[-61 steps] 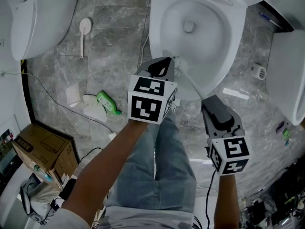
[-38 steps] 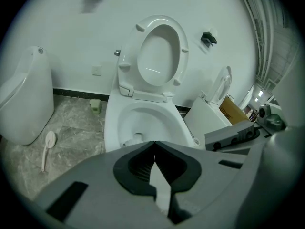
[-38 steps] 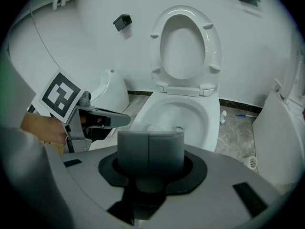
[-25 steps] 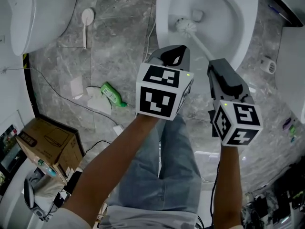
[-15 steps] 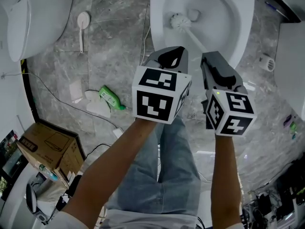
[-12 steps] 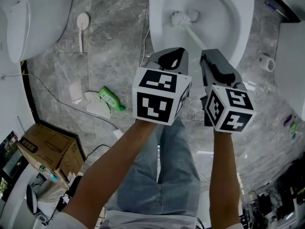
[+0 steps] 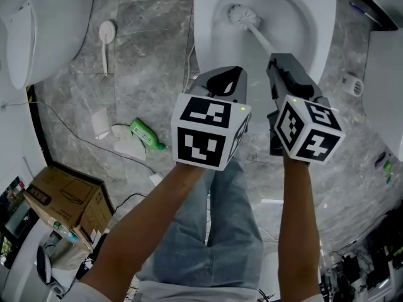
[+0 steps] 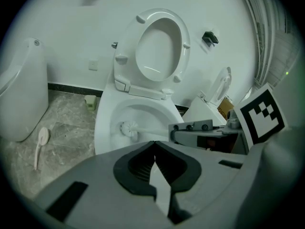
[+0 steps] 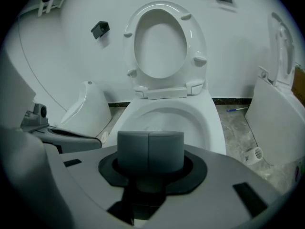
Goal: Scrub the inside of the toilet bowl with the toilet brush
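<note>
The right gripper [image 7: 281, 61] is squeezing the toilet brush [image 7: 240, 16] by its handle — the stick is pointing away and left, with its bristly head on the far left of the toilet bowl [image 7: 200, 33] — while the left gripper [image 7: 220, 83] is hanging closed and empty.

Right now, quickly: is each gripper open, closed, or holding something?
Left gripper: closed, nothing between the jaws.
Right gripper: closed on the toilet brush handle.
</note>
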`<state>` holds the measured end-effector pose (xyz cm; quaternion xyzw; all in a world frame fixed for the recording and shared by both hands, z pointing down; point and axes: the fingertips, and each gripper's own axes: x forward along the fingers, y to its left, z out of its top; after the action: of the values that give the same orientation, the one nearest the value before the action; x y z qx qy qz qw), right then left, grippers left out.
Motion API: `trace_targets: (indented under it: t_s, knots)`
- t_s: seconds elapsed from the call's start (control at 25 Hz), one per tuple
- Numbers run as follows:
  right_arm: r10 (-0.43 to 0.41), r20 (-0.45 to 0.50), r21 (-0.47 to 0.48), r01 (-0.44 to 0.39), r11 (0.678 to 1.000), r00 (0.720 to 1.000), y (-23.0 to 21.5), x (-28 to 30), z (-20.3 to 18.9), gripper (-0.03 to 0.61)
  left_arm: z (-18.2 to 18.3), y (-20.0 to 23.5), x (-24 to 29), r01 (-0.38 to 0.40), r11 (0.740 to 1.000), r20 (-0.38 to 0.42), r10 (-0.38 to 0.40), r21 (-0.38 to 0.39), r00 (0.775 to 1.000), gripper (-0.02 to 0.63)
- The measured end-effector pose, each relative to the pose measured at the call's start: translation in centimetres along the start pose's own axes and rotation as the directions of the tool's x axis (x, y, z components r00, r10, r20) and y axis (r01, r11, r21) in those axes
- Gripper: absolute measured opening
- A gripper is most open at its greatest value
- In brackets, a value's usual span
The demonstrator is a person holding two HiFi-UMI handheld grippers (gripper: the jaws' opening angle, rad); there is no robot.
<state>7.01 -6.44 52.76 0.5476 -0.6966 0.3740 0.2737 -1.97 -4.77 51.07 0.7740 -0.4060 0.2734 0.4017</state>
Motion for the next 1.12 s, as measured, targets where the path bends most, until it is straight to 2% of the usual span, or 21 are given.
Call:
trace_targets:
  t_s: [0.32, 0.76, 1.12]
  knots:
    - [-0.047, 0.017, 0.075, 0.046, 0.996, 0.999, -2.6, 0.6, 0.9, 0.152, 0.5, 0.5, 0.6, 0.002, 1.000, -0.011, -0.001, 0.008, 1.000, 0.006]
    - [-0.132, 0.019, 0.088, 0.130, 0.988, 0.991, -5.9, -0.5, 0.9, 0.152, 0.8, -0.6, 1.8, 0.032, 0.999, -0.028, -0.031, 0.032, 0.999, 0.006]
    - [-0.147, -0.001, 0.087, 0.147, 0.985, 0.989, -6.6, -2.5, -1.1, 0.152, 1.0, -1.8, 2.0, 0.045, 0.997, -0.027, -0.043, 0.056, 0.999, 0.006]
